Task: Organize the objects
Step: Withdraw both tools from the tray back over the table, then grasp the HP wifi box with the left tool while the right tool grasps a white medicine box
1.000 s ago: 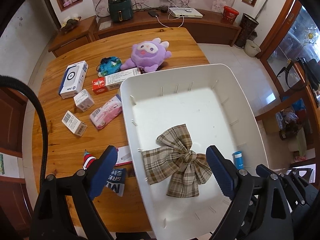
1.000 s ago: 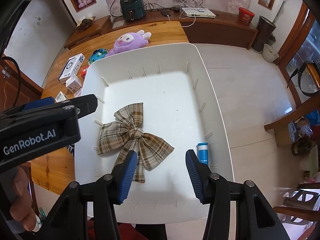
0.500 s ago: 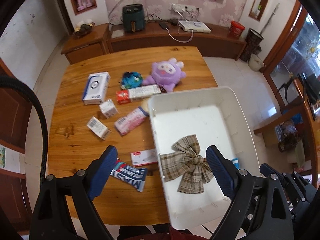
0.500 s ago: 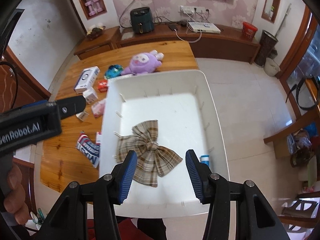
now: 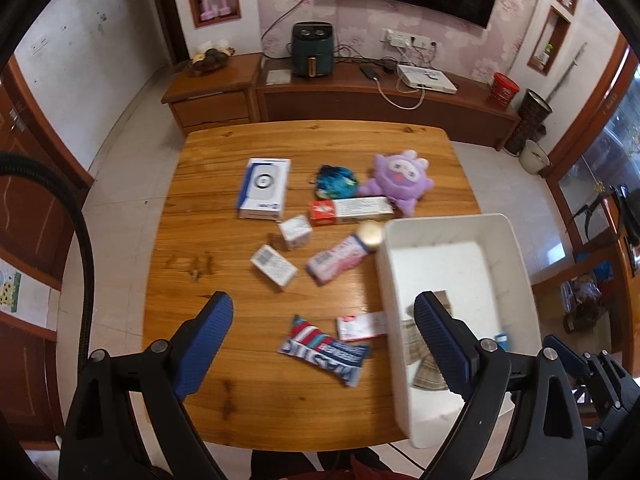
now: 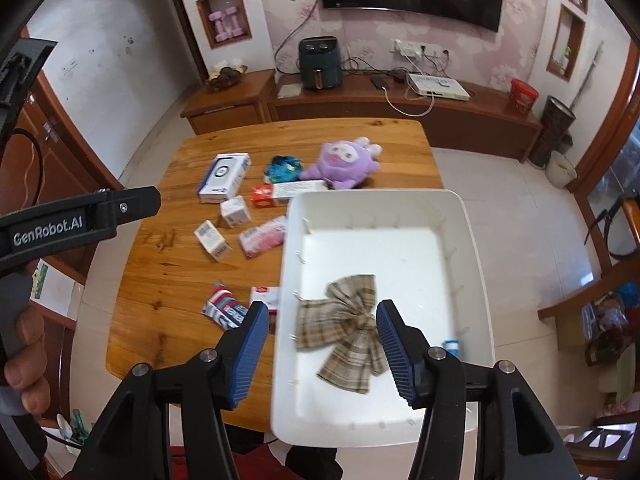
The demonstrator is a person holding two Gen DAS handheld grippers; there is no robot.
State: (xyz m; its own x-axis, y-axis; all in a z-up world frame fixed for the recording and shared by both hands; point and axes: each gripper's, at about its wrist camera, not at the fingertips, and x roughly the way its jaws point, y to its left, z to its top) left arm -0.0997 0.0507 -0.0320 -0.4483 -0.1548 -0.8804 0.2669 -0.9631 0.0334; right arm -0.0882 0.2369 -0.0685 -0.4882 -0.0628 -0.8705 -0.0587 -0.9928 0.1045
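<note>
A white bin [image 6: 476,240] sits at the table's right front corner; it also shows in the left wrist view [image 5: 516,248]. A plaid bow [image 6: 348,316] and a small blue-capped tube [image 6: 453,346] lie inside it. On the wooden table [image 5: 224,208] lie a purple plush [image 5: 398,178], a blue-white box [image 5: 264,188], a long red-white box [image 5: 350,210], several small boxes, a pink packet [image 5: 336,258] and a blue-red snack bag [image 5: 324,350]. My left gripper [image 5: 324,344] is open and empty, high above the table front. My right gripper [image 6: 318,350] is open and empty above the bin.
A low wooden cabinet [image 5: 360,96] with a green air fryer [image 5: 312,50] and cables runs along the far wall. A chair [image 6: 576,312] stands right of the bin. The left gripper's body [image 6: 76,224] reaches in from the left of the right wrist view.
Both grippers have risen and pulled back from the bin, so much more of the table and room shows. The left gripper has swung left over the table. The bow stays in the bin.
</note>
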